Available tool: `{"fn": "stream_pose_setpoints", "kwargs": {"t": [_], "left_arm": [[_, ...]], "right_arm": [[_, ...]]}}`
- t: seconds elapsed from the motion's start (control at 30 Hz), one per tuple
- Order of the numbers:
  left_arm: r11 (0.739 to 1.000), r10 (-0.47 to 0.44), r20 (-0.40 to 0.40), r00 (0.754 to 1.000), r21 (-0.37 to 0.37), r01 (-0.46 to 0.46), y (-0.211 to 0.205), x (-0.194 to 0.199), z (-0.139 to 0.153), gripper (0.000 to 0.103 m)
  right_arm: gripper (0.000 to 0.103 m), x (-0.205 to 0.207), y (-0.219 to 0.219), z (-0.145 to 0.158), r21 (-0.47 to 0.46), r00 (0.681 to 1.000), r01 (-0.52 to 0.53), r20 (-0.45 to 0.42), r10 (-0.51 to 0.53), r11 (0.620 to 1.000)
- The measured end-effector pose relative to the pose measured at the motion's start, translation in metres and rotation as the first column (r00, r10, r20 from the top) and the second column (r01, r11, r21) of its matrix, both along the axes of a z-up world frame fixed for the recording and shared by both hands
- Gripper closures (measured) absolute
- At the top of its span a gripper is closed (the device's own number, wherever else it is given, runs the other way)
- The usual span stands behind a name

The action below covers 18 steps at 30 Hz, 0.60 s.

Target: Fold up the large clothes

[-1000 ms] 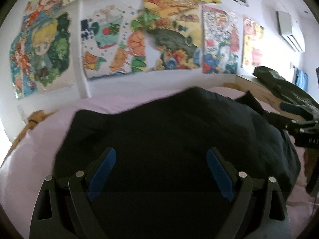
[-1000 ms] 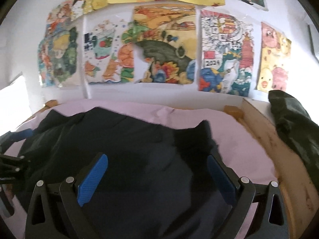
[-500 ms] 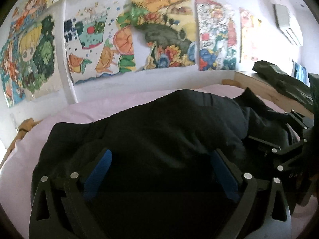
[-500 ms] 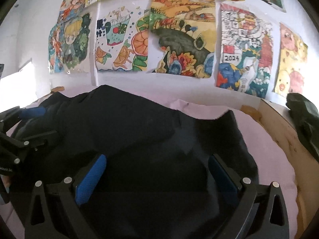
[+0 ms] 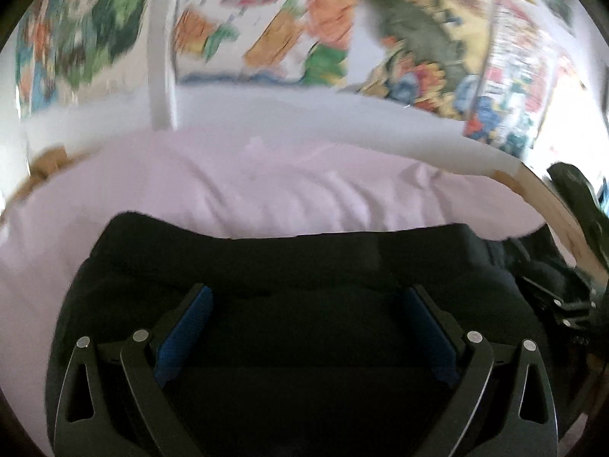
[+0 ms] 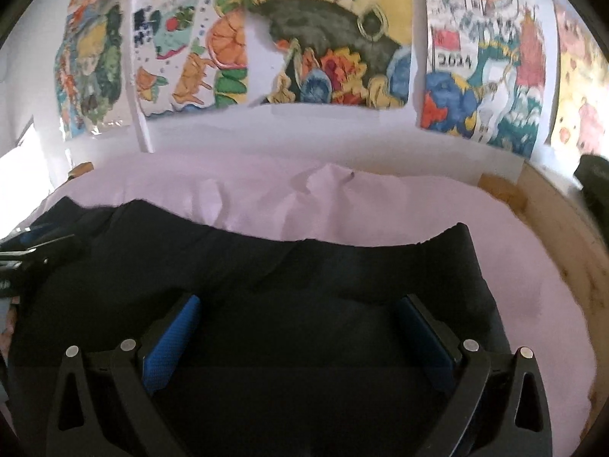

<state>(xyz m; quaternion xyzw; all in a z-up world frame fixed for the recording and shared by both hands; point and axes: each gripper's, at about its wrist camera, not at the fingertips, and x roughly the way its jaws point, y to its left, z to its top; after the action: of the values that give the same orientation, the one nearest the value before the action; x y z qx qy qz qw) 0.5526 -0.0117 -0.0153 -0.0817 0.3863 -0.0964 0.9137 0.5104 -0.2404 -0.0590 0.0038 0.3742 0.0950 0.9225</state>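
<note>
A large black garment (image 5: 297, 266) lies on the pink bed sheet (image 5: 266, 186), its far edge a fairly straight line. My left gripper (image 5: 308, 297) hovers just over its near part, open wide, with only flat cloth under the blue pads (image 5: 186, 327). My right gripper (image 6: 300, 304) stands the same way over the garment (image 6: 304, 266) further right, open and gripping nothing. Each gripper shows at the other view's edge: the right gripper (image 5: 559, 304) in the left wrist view, the left gripper (image 6: 34, 243) in the right wrist view. The garment's near part is hidden under the jaws.
A white wall (image 6: 342, 129) with several colourful posters (image 6: 327, 38) stands behind the bed. A wooden bed frame (image 6: 563, 228) runs along the right side, and a dark green garment (image 5: 578, 198) lies on it. Bare pink sheet (image 6: 533, 285) lies beyond and right of the black garment.
Both grippers have drawn back and sunk lower. The black garment, heaped towards the wall before, now lies flatter with a straight far edge, and more pink sheet shows beyond it.
</note>
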Motion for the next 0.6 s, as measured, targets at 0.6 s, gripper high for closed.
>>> {"fn": "stream_pose_setpoints", "kwargs": {"t": [0.6], "left_arm": [[0.996, -0.017, -0.073, 0.997, 0.081, 0.023, -0.005, 0.04, -0.047, 0.001]], "right_arm": [[0.0, 0.036, -0.008, -0.064, 0.085, 0.987, -0.012, -0.159, 0.025, 0.996]]}}
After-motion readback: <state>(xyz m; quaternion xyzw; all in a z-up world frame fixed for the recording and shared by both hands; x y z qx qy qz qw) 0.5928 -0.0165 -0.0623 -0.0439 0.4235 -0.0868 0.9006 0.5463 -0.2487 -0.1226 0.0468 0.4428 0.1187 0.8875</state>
